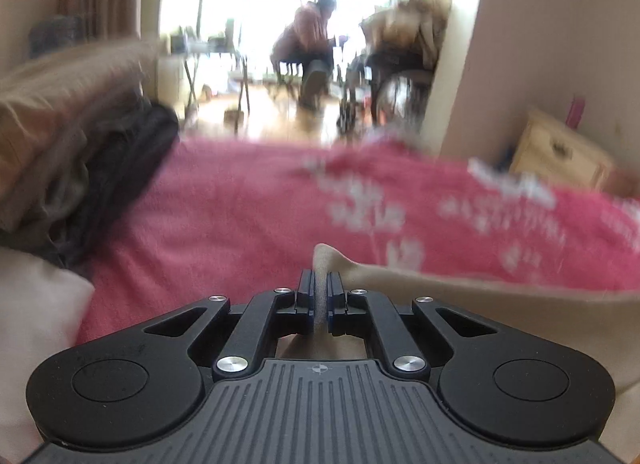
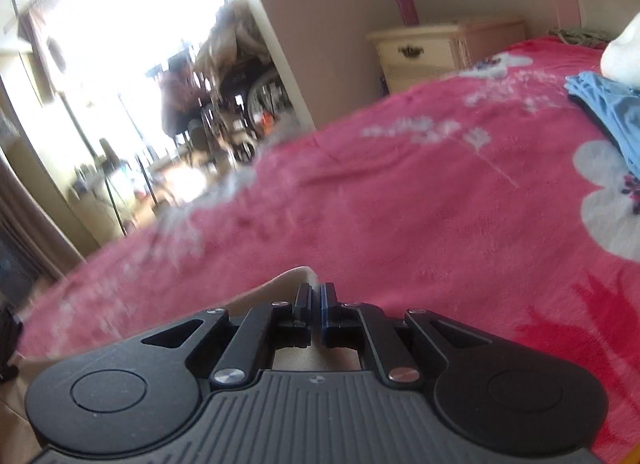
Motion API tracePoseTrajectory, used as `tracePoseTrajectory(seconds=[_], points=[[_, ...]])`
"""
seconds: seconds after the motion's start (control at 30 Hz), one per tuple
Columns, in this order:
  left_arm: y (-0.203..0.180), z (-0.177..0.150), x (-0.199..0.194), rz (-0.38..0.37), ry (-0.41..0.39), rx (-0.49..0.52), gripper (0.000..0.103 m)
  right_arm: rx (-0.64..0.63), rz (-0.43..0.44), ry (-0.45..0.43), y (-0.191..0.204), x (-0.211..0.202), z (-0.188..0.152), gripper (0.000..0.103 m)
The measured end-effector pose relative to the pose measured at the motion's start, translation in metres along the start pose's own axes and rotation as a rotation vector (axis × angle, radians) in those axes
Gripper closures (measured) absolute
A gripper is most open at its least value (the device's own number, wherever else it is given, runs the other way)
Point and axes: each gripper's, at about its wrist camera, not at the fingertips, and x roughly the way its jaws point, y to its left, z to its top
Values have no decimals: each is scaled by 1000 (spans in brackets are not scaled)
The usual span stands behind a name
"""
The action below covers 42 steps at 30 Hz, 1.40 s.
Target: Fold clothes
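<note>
A beige garment (image 1: 420, 284) lies over the pink flowered blanket (image 1: 240, 216) of a bed. My left gripper (image 1: 319, 278) is shut on a pinched fold of the beige cloth, which sticks up between its pads and runs off to the right. In the right wrist view my right gripper (image 2: 317, 292) is shut on another edge of the beige garment (image 2: 256, 296), which spreads to the left under the gripper. The pink blanket (image 2: 440, 204) fills the space ahead.
A heap of dark and brown clothes (image 1: 80, 152) sits at the left of the bed, with a pale cloth (image 1: 36, 324) near it. A blue folded garment (image 2: 608, 112) lies at the far right. A cream nightstand (image 2: 436, 48) stands by the wall. A person (image 1: 308, 40) sits in the bright room beyond.
</note>
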Motion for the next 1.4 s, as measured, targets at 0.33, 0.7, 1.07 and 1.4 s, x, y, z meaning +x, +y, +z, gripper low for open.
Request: tracePoseTrajectory(seconds=[0.33,0.7,1.07,1.4], points=[[-19,11,-51,-3,-98,105,50,-32,-52,-51,10,-34,3,69],[-109,-15,2,-241,77,294,50,-584,211,113,164,3,-48,79],[-81,-2,-35,-205,46,270,49,-493,162,169,137,-16,-31,76],[-60,-74,-101,-229,125,408,47,-588,132,348,99,-91,-86,67]])
